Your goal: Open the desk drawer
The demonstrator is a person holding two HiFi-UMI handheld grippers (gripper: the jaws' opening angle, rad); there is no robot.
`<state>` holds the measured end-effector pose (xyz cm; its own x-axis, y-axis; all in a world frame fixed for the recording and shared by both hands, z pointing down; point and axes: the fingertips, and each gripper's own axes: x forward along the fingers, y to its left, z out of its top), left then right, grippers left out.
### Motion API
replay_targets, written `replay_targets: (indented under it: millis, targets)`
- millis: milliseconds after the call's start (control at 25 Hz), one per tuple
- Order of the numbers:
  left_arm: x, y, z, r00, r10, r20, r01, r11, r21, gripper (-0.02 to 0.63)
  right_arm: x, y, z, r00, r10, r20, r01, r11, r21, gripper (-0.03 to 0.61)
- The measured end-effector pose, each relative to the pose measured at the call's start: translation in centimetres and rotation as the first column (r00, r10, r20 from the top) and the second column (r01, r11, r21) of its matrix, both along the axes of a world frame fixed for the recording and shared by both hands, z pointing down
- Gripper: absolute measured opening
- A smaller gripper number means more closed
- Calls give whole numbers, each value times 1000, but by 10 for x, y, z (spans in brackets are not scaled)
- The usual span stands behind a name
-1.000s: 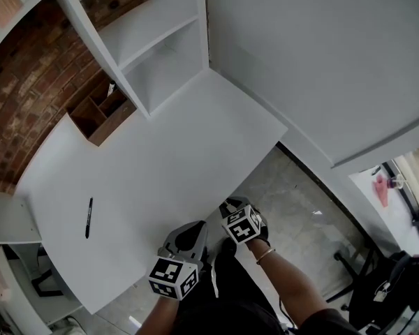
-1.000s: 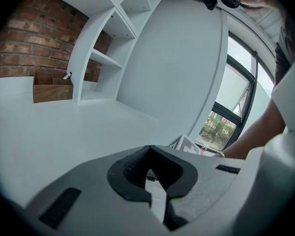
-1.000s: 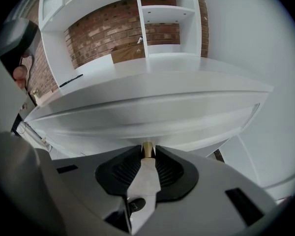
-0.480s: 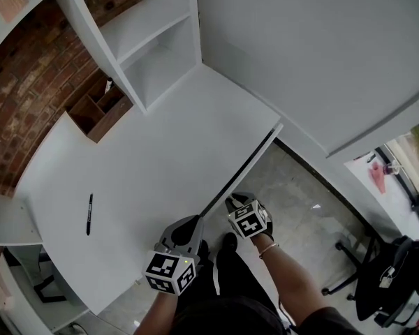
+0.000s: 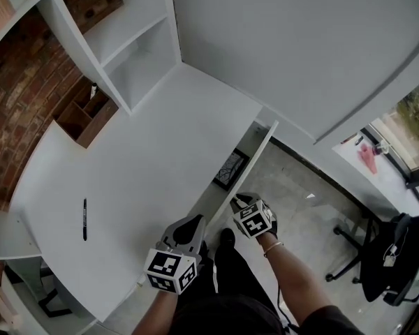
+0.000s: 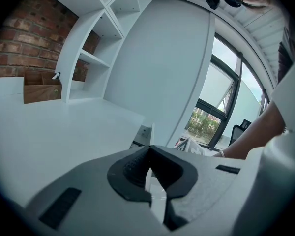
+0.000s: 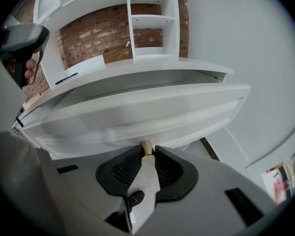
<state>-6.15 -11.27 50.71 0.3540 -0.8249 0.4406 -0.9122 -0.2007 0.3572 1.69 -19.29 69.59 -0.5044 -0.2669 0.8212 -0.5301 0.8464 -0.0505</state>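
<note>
The white desk (image 5: 146, 166) has a drawer under its front edge. The drawer front (image 5: 250, 162) stands pulled out at an angle, and a dark flat item (image 5: 230, 167) shows inside. My right gripper (image 5: 241, 201) is shut on the drawer's small brass knob (image 7: 146, 147), which sits between the pads (image 7: 130, 168). Its jaws have just been closing further on the knob. The long white drawer front (image 7: 137, 114) fills the right gripper view. My left gripper (image 5: 191, 223) is over the desk's near edge beside the drawer, its jaws shut (image 6: 148, 149) with nothing in them.
A black pen (image 5: 84, 218) lies on the desk's left part. A wooden organizer (image 5: 84, 114) and white shelving (image 5: 126, 40) stand at the back against a brick wall. A tall white panel (image 5: 300, 47) rises to the right. An office chair (image 5: 391, 257) stands on the floor at right.
The drawer has slid out from flush with the desk edge to partly open, showing its inside. My right gripper has come back toward the person with the knob. The left gripper shifted slightly.
</note>
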Motion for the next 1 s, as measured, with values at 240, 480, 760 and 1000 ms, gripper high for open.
replay_targets:
  millis: [240, 480, 760, 1000]
  targets:
    - [10, 2, -2, 998, 63, -8, -63, 998, 6, 8, 25, 9, -1, 998, 54, -28, -54, 999, 4, 77]
    - [21, 2, -1, 991, 134, -16, -133, 991, 13, 8, 49, 17, 1, 995, 91, -48, -90, 996, 16, 77]
    - [40, 2, -2, 977, 213, -22, -213, 977, 19, 9, 77, 26, 0, 987, 148, -62, -147, 989, 9, 78]
    - [49, 7, -3, 967, 255, -19, -255, 967, 21, 8, 92, 32, -1, 980, 186, -71, -186, 983, 14, 81]
